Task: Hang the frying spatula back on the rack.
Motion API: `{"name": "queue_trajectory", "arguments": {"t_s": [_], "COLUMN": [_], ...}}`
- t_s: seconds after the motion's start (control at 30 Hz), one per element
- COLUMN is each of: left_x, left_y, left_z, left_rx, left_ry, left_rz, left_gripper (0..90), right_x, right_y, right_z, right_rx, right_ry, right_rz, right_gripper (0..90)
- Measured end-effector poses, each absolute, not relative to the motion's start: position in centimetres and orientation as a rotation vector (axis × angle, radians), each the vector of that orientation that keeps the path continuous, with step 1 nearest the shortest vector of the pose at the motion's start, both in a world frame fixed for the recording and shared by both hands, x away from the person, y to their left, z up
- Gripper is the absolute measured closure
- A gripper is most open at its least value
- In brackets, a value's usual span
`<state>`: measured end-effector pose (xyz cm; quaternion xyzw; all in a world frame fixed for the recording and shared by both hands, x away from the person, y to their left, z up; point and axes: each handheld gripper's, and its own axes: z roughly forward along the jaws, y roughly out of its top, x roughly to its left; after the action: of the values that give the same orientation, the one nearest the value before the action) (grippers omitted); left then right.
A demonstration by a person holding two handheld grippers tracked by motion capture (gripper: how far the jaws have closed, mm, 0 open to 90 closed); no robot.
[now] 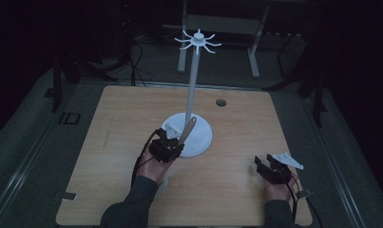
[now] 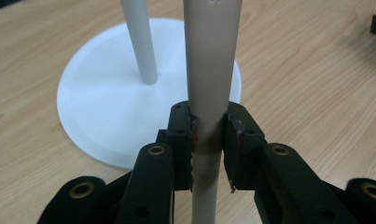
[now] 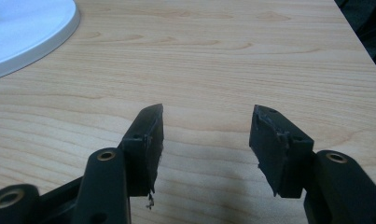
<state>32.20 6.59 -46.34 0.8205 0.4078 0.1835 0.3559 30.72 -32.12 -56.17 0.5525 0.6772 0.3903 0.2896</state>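
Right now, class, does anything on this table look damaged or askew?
The pads on the right gripper fingers look frayed at their edges. The stand is upright; the utensil handle sits straight in the left gripper.

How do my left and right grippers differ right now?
The left gripper is shut on a pale utensil handle, while the right gripper is open with nothing between its jaws. The left one sits at the white stand's base, with the handle leaning up toward the pole; the right one rests over bare table near the right edge, apart from the stand. Both have black jaws and are hand-held.
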Motion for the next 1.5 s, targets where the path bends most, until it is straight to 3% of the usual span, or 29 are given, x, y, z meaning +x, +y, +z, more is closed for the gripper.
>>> {"name": "queue_trajectory", "arguments": {"t_s": [1.5], "left_x": [31.0], "left_y": [5.1], "left_z": [-41.7], "left_rx": [1.812], "left_ry": [1.076], "left_rz": [0.651], "left_gripper": [74.3], "right_x": [30.7], "right_y": [-32.1], "right_z": [-56.2], "right_rx": [1.473], "right_ry": [1.808], "right_rz": [1.041], "right_gripper": [44.1]}}
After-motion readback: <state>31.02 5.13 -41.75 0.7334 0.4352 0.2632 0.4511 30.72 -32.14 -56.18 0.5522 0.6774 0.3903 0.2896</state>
